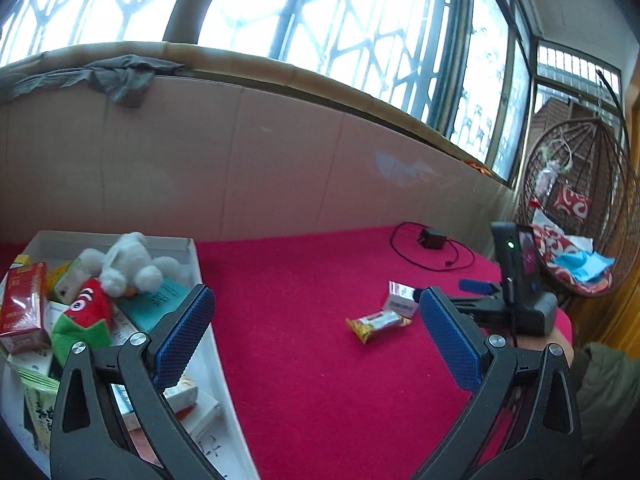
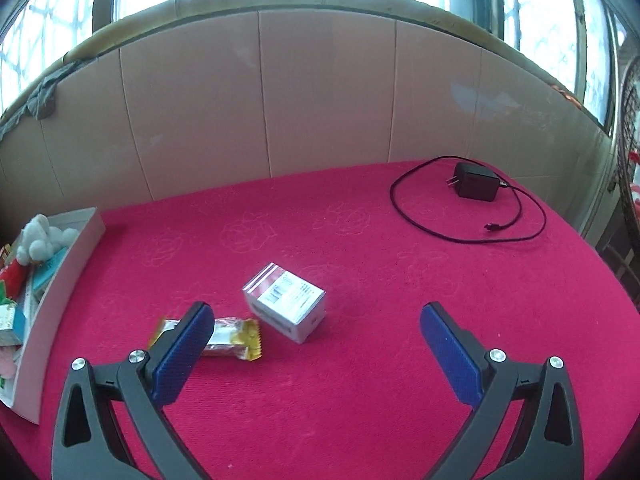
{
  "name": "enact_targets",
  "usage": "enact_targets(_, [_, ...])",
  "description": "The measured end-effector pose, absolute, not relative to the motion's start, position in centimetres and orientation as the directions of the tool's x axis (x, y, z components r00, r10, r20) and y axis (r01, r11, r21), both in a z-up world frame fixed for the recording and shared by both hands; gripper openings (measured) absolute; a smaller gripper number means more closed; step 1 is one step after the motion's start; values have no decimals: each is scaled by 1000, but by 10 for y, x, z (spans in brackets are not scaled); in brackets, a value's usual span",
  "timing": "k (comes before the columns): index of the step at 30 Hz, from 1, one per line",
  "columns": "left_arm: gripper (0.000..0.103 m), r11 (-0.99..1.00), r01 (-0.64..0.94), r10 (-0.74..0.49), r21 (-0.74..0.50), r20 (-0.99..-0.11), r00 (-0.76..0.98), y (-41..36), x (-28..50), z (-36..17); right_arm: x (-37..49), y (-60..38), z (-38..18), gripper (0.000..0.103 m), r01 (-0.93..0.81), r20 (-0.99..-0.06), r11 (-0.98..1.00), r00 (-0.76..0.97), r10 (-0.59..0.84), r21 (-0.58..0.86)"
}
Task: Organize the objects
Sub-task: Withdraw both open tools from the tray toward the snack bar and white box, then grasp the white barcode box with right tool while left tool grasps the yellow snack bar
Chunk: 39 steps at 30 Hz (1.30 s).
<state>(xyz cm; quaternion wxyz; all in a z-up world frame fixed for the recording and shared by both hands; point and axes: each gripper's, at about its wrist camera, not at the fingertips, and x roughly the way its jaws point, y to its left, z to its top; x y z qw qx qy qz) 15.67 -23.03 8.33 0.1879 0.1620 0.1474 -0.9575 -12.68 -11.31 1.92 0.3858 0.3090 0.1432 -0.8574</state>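
Sorting looks well along: the white box [image 1: 192,256] at the left of the red cloth [image 2: 360,380] already holds a pale plush toy [image 1: 128,264], a red-and-green plush [image 1: 86,312] and a heap of cartons, while only two loose items lie out on the cloth. These are a small white carton [image 2: 286,306], resting tilted on one edge, and a yellow-ended snack bar [image 2: 230,338] lying flat just beside it, the two perhaps touching, though blur makes that hard to settle. The right gripper [image 2: 316,344] hovers just short of them with its jaws spread wide and nothing between them; its left finger overlaps the snack bar in view. The left gripper [image 1: 316,336] hangs near the box's right wall, likewise spread and empty. A black charger [image 2: 476,186] with its coiled cable sits well apart at the far right. The step in hand seems to be fetching the carton; the next move calls for centring the right jaws around it, closing across its narrower faces, then carrying it to the box.
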Motion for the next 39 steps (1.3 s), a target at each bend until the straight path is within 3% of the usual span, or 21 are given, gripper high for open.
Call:
enact_targets(7, [103, -932, 323, -224, -164, -440, -870, -209, 127, 66, -141, -145, 1, 103, 853, -692, -516, -420, -588, -79])
enact_targets(11, [103, -929, 342, -231, -139, -504, -832, -209, 111, 49, -156, -158, -12, 100, 870, -724, -491, -362, -587, -36])
enact_targets(13, [103, -930, 343, -221, -134, -540, -812, -207, 103, 41, -166, -159, -15, 85, 871, -740, -490, -315, -594, 22])
enact_targets(15, [103, -932, 339, -213, -124, -570, -793, -202, 96, 34, -170, -158, -18, 54, 877, -752, -478, -282, -596, 50])
enact_targets(20, [103, -938, 338, -217, -78, -629, -747, -191, 70, 27, -163, -145, -19, 33, 892, -758, -450, -268, -595, 37])
enact_targets(30, [103, -946, 309, -280, 97, -724, -631, -199, -18, 19, -202, -105, -23, 31, 794, -698, -513, -164, -697, 326])
enact_targets(35, [103, -959, 253, -260, 128, -755, -601, -202, -52, 7, -208, -105, -23, 31, 785, -684, -503, -142, -715, 363])
enact_targets(39, [86, -970, 215, -221, 113, -778, -589, -199, -56, 1, -208, -106, -24, 32, 789, -680, -490, -128, -722, 371])
